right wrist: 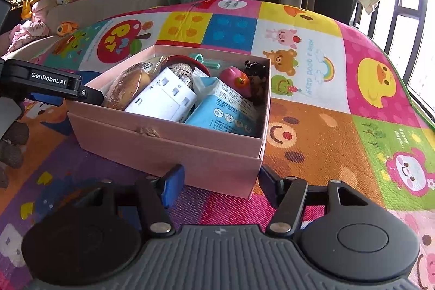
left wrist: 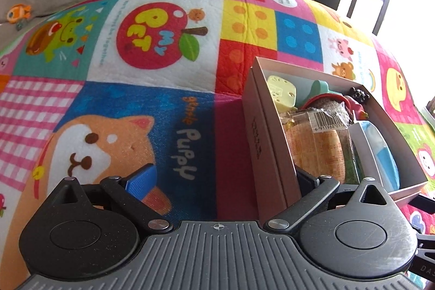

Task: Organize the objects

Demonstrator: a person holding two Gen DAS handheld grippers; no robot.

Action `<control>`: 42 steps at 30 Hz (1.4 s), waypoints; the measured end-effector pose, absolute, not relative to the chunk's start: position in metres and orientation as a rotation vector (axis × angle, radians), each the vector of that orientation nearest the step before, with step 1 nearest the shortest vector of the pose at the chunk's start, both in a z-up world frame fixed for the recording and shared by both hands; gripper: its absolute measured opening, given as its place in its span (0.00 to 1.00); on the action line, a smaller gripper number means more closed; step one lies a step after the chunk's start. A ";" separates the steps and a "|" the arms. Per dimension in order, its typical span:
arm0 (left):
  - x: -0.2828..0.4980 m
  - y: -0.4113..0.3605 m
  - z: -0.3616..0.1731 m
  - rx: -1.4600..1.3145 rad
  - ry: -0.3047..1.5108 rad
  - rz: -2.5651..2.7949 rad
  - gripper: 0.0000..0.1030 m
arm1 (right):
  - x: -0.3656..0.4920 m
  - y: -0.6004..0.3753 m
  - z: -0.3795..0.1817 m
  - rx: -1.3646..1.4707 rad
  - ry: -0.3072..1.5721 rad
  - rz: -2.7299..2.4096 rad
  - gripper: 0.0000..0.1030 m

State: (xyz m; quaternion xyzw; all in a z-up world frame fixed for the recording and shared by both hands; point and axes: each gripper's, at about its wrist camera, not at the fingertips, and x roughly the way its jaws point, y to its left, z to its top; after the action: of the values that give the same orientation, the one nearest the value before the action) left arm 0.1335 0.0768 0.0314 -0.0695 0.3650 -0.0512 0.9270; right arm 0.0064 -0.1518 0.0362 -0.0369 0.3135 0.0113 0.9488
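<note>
Pink cardboard: the box (right wrist: 174, 143) is sitting on the colourful play mat (right wrist: 326, 127), already packed full.
Contents: a wrapped bun (right wrist: 127, 87), a white carton (right wrist: 165, 97), a blue carton (right wrist: 225, 108) and a pink toy (right wrist: 235, 79) are crowding together inside, some poking up near the rim.
Left gripper (left wrist: 223, 178): its fingers are spreading wide, straddling the box's left wall, one finger inside, one outside.
Right gripper (right wrist: 220, 181): it is hovering just before the box's near corner with fingers spread, gripping nothing.
Risk: closing on one thin wall is likely to buckle the cardboard or tip the box, spilling the loosely stacked contents onto the mat.
Cause: a one-sided grip on a heavy, full box.
</note>
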 end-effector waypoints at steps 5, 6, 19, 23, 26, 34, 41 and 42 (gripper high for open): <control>0.135 0.081 0.031 -0.144 0.740 -0.099 0.99 | 0.009 -0.148 0.035 -0.072 0.640 0.023 0.61; 0.136 0.082 0.031 -0.143 0.739 -0.096 0.99 | 0.010 -0.147 0.036 -0.070 0.640 0.023 0.62; 0.135 0.077 0.033 -0.105 0.726 -0.075 0.98 | 0.006 -0.147 0.039 -0.061 0.627 0.010 0.73; 0.125 0.073 0.042 -0.074 0.701 -0.071 0.98 | -0.005 -0.150 0.043 -0.039 0.635 -0.006 0.77; 0.109 0.073 0.054 -0.059 0.661 -0.074 0.98 | -0.019 -0.152 0.045 -0.018 0.638 -0.019 0.84; 0.056 0.064 0.073 -0.038 0.633 -0.125 0.98 | -0.055 -0.154 0.045 0.066 0.686 -0.051 0.88; 0.009 0.054 0.062 -0.052 0.664 -0.160 0.98 | -0.083 -0.154 0.039 0.107 0.721 -0.095 0.99; 0.000 0.052 0.058 -0.055 0.668 -0.163 0.98 | -0.087 -0.153 0.038 0.110 0.730 -0.100 1.00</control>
State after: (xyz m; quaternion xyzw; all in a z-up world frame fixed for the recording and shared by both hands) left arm -0.0001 0.0519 0.0580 -0.0271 0.3276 -0.0797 0.9410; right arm -0.0869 -0.1530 0.0376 0.0538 0.3566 -0.0490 0.9314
